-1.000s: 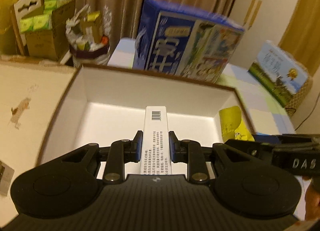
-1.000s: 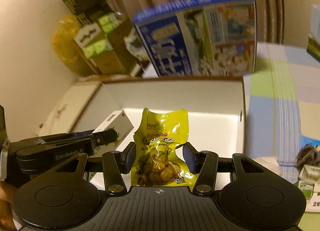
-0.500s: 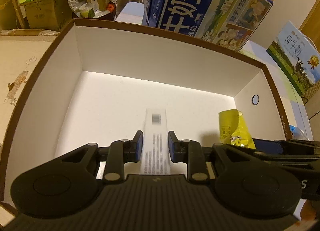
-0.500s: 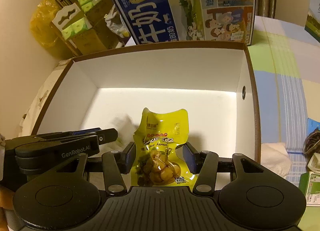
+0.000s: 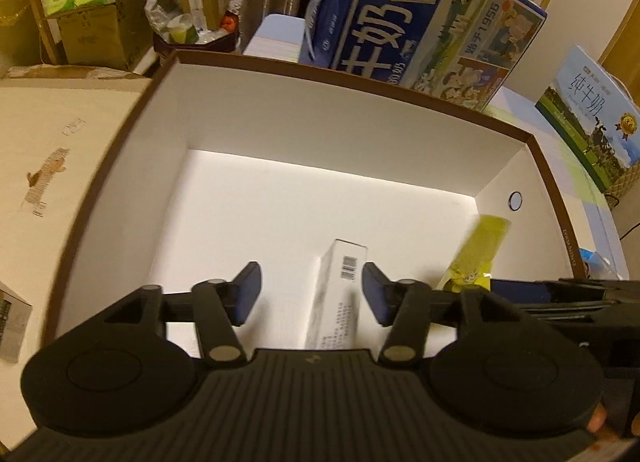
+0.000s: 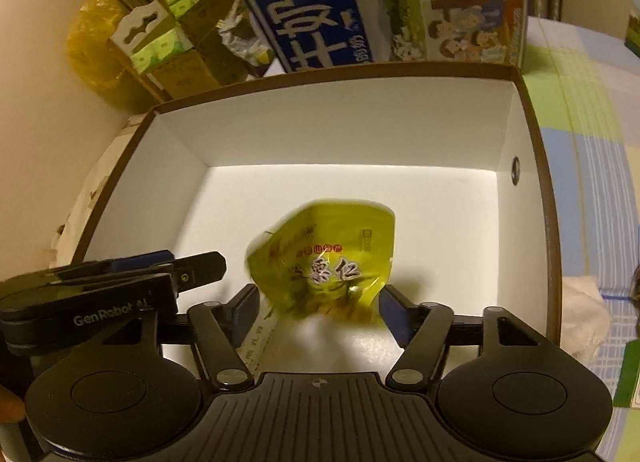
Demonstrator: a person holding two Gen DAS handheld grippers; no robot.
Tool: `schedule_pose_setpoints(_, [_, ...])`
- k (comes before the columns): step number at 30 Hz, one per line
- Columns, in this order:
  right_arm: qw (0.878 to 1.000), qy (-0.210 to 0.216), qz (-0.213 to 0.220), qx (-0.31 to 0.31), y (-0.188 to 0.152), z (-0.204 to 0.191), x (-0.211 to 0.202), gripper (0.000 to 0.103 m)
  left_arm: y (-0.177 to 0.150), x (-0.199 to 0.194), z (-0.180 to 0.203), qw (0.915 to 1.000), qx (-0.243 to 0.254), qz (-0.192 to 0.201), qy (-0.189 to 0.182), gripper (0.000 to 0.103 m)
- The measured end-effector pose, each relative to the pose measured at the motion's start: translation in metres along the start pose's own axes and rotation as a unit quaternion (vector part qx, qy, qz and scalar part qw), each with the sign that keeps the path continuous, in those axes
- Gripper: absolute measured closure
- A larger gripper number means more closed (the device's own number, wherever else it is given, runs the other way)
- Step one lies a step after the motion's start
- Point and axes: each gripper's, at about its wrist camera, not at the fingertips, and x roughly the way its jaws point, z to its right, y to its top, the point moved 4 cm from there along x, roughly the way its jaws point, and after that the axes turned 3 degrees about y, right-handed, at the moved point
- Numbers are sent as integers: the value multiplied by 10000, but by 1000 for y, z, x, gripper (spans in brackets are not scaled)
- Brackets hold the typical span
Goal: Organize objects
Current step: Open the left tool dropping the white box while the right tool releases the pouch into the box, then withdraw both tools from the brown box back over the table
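Left wrist view: the left gripper [image 5: 310,288] is seen with its jaws spread wide, so nothing is pinched. Between them, nearer the right-hand jaw, a slim white carton [image 5: 340,294] with a barcode is seen tilted and blurred, inside the storage box [image 5: 280,110]; whether it already rests on the floor cannot be told. The wide spread is judged to be a release, the carton being dropped where the box floor lies just ahead of the claw. To the right of the claw a yellow snack pouch [image 5: 478,254] is seen edge-on above the floor, with the black body of the other tool beside it. Beyond the far wall, ahead of the claw, a blue milk carton case [image 5: 420,34] is stood

Right wrist view: the right gripper [image 6: 318,304] is likewise spread, its jaws standing clear on both sides of the yellow snack pouch [image 6: 324,258], which is blurred and slumped just ahead of the fingertips over the white floor of the storage box [image 6: 532,134]. No grip is being kept on it; it is judged to be let fall into the box. To the left of the claw the left gripper [image 6: 160,272] is seen from the side, and an edge of the slim white carton [image 6: 256,338] shows below the left jaw. Both items are thus placed side by side in the near half of the box, which suits the sorting task
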Motion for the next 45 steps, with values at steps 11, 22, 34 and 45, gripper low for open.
schedule_pose_setpoints(11, [9985, 11, 324, -440, -11, -8, -34, 32, -6, -40, -5, 9993, 120, 272, 224, 26])
schedule_pose_setpoints(22, [9965, -3, 543, -630, -31, -10, -80, 32, -22, -77, 14, 9985, 308, 409, 216, 20])
schedule_pose_setpoints(34, [9949, 83, 768, -647, -62, 0, -128, 32, -51, -110, 42, 9978, 428, 471, 173, 18])
schedule_pose_setpoints(45, [9957, -3, 814, -448, -97, 41, -175, 32, -87, -122, 91, 9974, 634, 328, -49, 18])
